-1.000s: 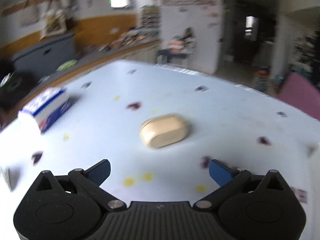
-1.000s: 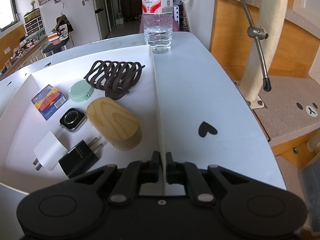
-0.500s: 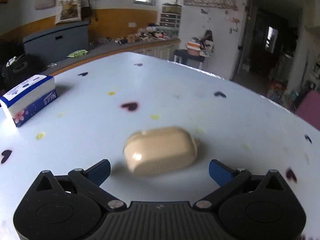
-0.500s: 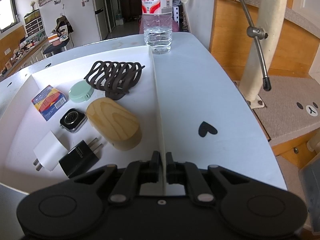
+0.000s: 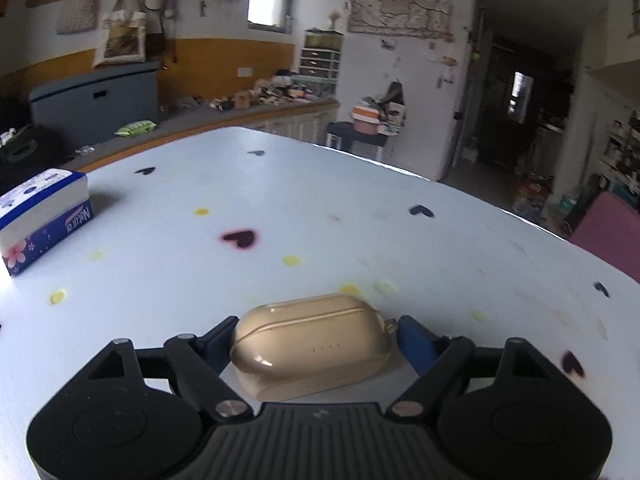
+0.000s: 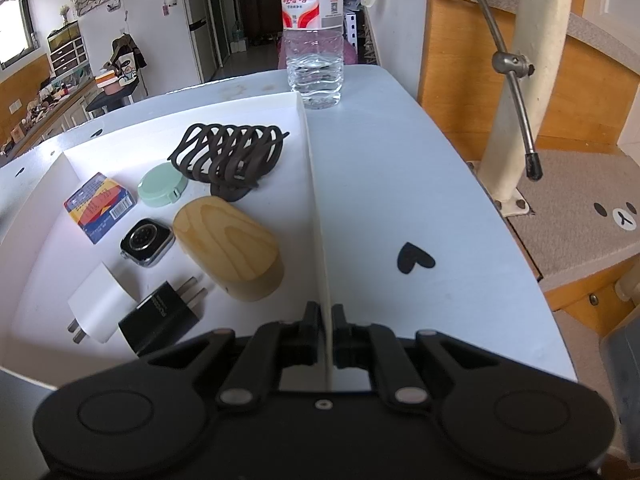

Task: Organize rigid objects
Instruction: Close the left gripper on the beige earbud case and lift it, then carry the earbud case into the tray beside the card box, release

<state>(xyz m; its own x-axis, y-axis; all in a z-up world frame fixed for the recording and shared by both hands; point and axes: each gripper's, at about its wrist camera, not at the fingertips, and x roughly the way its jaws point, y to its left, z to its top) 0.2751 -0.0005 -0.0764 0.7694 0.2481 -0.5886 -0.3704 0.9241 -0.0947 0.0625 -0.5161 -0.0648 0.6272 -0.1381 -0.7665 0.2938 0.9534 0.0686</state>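
Seven items already in tray (image 6: 308,128): hair claw (image 6: 230,156), green compact (image 6: 162,184), card box (image 6: 98,206), watch (image 6: 146,242), wood case (image 6: 230,248), white plug (image 6: 100,304), black plug (image 6: 160,318). One piece seen still out: earbud case (image 5: 310,350), beige, lying flat on table (image 5: 360,216), well apart from tissue pack (image 5: 38,220) at far left. L gripper (image 5: 312,340) straddling earbud case, jaws closing, case between pads; left pad looks touching or nearly so, right pad just beside w/ small gap near the case's loop. Not clamped yet, by the look of it. R gripper (image 6: 325,320) closed on tray's right wall near the front corner, pinching the thin rim, prob. steadying tray. Water bottle (image 6: 314,36) upright just behind tray's far corner, not part of the sort as far as can be judged. Progress est: mostly done; left = finish grip, lift case, carry to tray, drop in a free spot. Other leftovers off-frame: can't tell.
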